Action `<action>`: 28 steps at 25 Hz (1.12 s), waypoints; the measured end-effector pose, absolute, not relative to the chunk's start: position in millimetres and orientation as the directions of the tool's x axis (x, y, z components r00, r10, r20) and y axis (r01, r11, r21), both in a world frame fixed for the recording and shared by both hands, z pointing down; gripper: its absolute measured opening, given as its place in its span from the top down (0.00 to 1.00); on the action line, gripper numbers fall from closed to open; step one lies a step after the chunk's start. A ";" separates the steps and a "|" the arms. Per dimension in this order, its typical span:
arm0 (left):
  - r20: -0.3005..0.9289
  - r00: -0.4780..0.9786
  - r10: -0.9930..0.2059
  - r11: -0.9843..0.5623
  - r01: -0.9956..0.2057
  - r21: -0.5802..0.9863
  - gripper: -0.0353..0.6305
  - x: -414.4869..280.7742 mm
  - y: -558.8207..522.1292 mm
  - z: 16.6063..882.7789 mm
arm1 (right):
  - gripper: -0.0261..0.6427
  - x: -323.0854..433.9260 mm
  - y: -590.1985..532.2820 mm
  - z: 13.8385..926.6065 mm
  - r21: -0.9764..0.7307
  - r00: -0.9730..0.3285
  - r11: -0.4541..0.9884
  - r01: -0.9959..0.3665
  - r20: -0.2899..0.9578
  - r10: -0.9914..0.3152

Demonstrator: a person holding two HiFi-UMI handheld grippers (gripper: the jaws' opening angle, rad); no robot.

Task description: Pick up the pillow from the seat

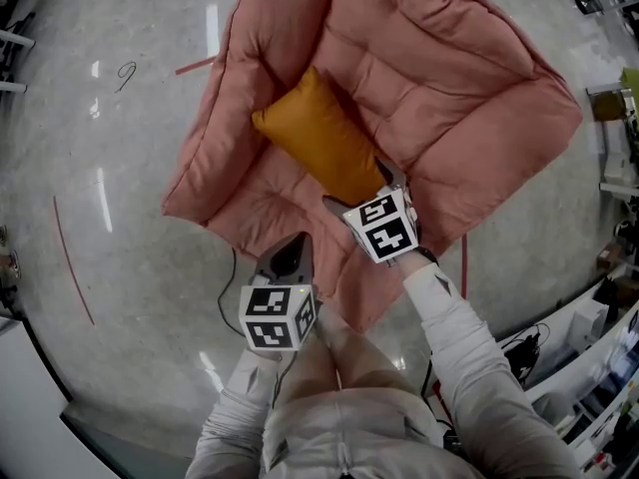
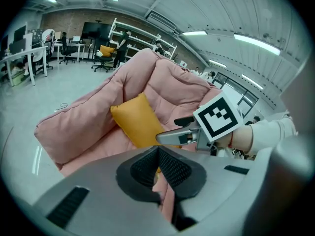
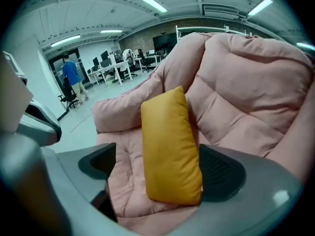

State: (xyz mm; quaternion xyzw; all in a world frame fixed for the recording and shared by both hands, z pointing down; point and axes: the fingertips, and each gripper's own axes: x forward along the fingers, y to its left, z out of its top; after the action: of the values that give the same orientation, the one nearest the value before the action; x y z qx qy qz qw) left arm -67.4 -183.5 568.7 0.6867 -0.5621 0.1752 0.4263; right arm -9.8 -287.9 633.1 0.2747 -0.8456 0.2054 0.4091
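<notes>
I am holding my right tongs (image 1: 364,190) apart, the near end of the pillow (image 1: 324,140) between them. The pillow is leaning on the seat (image 1: 449,88). My left tongs (image 1: 290,252) are together, empty. The pillow is looking light and soft, so I am judging a deep pinch across its end best.

The head view looks steeply down on the pink chair (image 1: 419,98), while both gripper views face its yellow pillow (image 3: 170,146) close up.
</notes>
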 end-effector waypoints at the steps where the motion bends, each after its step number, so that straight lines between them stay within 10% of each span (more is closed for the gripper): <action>1: 0.722 0.306 -0.620 -0.001 -0.921 0.389 0.94 -67.4 -183.8 571.6 | 0.21 -10.9 -289.9 642.4 -0.123 -0.510 0.773 -0.622 0.813 -0.281; 28: 0.774 0.307 -0.554 0.033 -0.921 0.389 0.94 -82.0 -177.1 628.1 | 0.10 -26.4 -339.7 773.8 0.047 -0.330 0.827 -0.561 0.903 -0.275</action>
State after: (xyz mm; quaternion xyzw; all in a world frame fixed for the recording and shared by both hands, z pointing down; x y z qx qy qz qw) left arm -82.0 -177.1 628.1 0.6660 -0.5537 0.1998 0.4582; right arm -26.4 -339.7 773.8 0.2600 -0.8036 0.1383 0.5173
